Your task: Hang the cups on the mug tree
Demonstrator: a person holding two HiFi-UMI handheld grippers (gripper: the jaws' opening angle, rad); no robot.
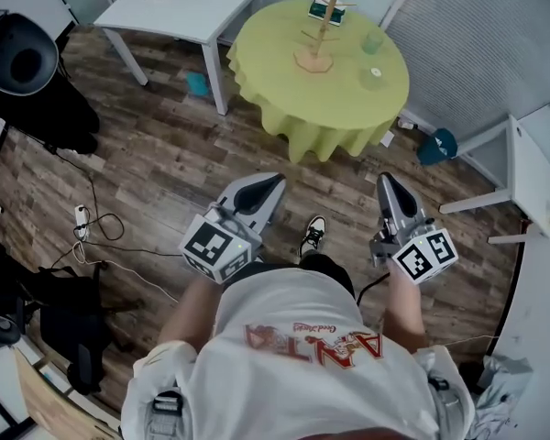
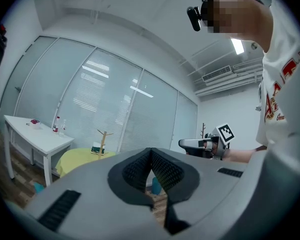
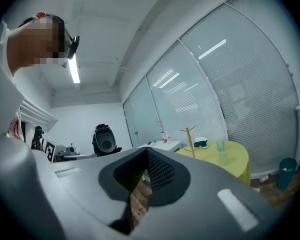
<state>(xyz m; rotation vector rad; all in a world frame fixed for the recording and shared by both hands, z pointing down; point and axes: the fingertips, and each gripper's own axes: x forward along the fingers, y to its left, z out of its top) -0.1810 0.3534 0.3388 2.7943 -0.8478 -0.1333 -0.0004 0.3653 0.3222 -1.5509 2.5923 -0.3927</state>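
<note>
Left gripper [image 1: 268, 185]: clenched, nothing between the jaws; I carry it low at the waist, pointing toward the far table.
Right gripper [image 1: 386, 184]: clenched and empty as well, level with the left, just right of my shoe.
Reason for hold: my judgement is a carrying posture. I stand well apart from the work, so there is nothing to grasp yet.
Round table [image 1: 348, 108]: far centre, under a yellow-green cloth; it bears all task items.
Mug tree [image 1: 319, 37]: left-centre of the cloth, upright on a pale base; long axis vertical, pegs angling up and outward, all bare.
Cups: 2, greenish. 1 [image 1: 373, 41] stands right of the tree, 1 [image 1: 376, 75] nearer me. Both appear upright, mouths up; handle direction is too small to tell.
Reason for placement: cups sit apart from the tree, leaving room, I judge, for a gripper.
Task progress: 0 cups hung.
</note>
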